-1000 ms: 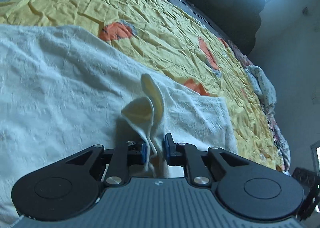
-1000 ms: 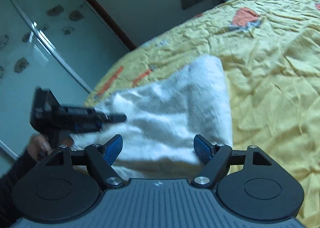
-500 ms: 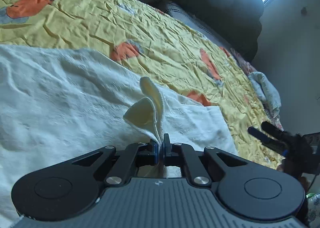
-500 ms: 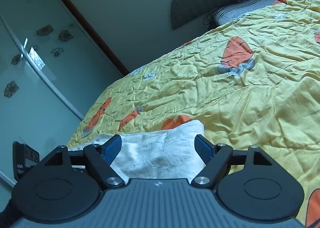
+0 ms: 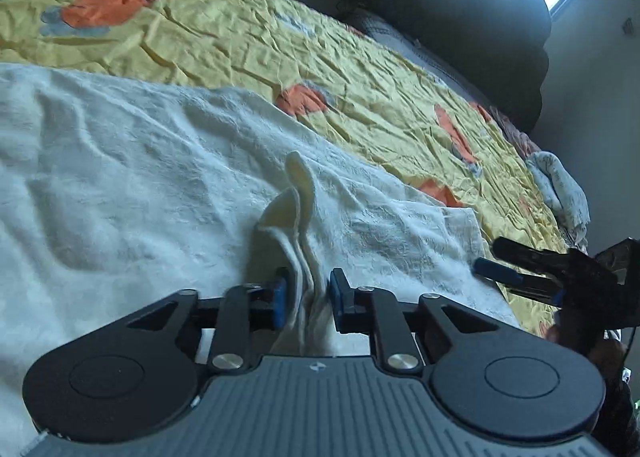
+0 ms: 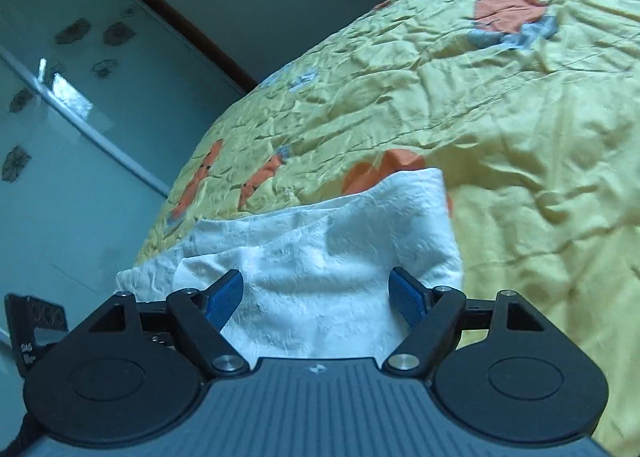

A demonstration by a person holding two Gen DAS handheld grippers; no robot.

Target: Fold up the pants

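Note:
White textured pants [image 5: 132, 177] lie spread on a yellow bedspread [image 5: 248, 41]. A pinched-up cream fold [image 5: 296, 213] of the pants stands between the fingers of my left gripper [image 5: 307, 299], whose blue pads are a little apart around it. My right gripper [image 6: 316, 295] is wide open, low over the pants' end [image 6: 320, 257] near the bed's edge. It also shows at the right of the left wrist view [image 5: 532, 269].
The yellow bedspread [image 6: 500, 117] has orange patches. A dark headboard [image 5: 460, 17] and a bright window are at the far end. Crumpled cloth [image 5: 560, 185] lies at the bed's right edge. A glass sliding door [image 6: 60, 117] stands left of the bed.
My left gripper, shut on the fold half a second ago, has opened slightly. My right gripper has come closer to the pants' end and now shows nearer in the left wrist view.

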